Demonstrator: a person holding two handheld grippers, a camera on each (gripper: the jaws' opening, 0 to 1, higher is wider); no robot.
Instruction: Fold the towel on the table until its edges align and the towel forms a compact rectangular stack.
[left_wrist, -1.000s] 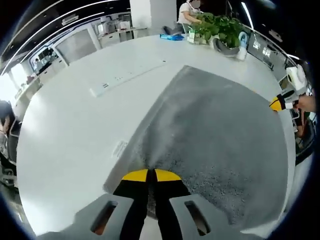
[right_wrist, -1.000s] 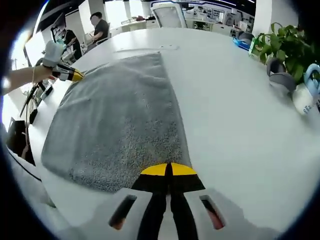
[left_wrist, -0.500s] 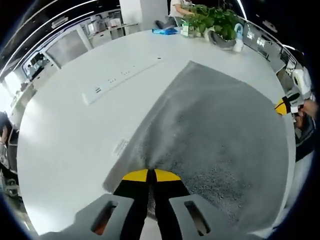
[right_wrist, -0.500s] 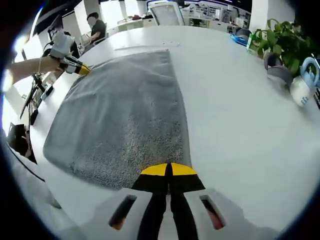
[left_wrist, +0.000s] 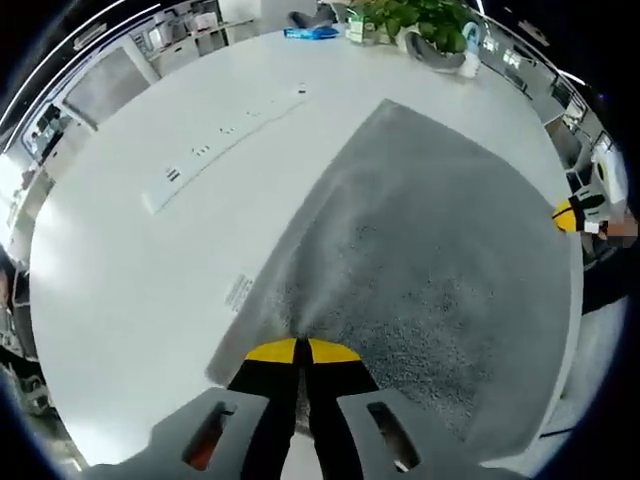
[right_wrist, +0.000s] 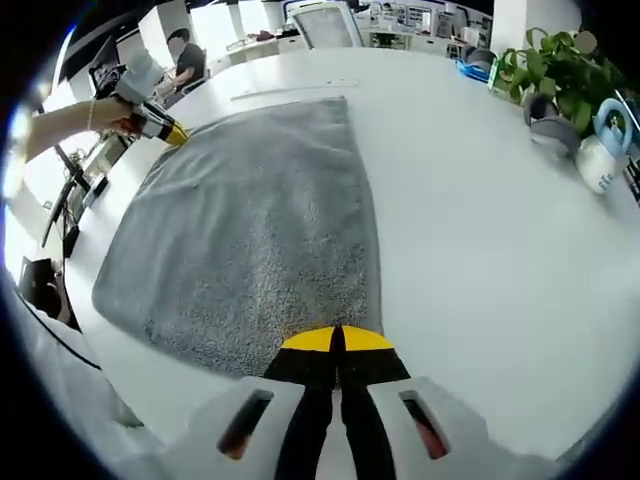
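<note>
The grey towel (left_wrist: 430, 260) lies spread flat on the white table (left_wrist: 130, 270), one layer, not yet folded. In the left gripper view the left gripper (left_wrist: 297, 349) has its yellow-tipped jaws pressed together on the near corner of the towel, and the cloth runs away from that corner towards the far right. The right gripper (left_wrist: 568, 214) shows at the right edge of that view, at the towel's opposite near corner.

In the right gripper view the right gripper (right_wrist: 335, 339) is likewise closed, its jaws meeting on the towel's (right_wrist: 250, 220) near edge at the corner. The left gripper (right_wrist: 170, 131) appears far left there, held by a hand (right_wrist: 112, 110), its yellow tip at the towel's far left corner.

A long white power strip (left_wrist: 225, 135) lies on the table beyond the towel's left edge, apart from it. A small label (left_wrist: 238, 291) sits on the table just beside the towel's left edge.

At the far side of the table a dark pot (right_wrist: 548, 108) holds a leafy green plant (right_wrist: 550, 65). Beside it stands a white bottle with a light blue top (right_wrist: 600, 150); what it holds cannot be told. A flat blue thing (left_wrist: 310, 32) lies near the plant, well away from the towel.
</note>
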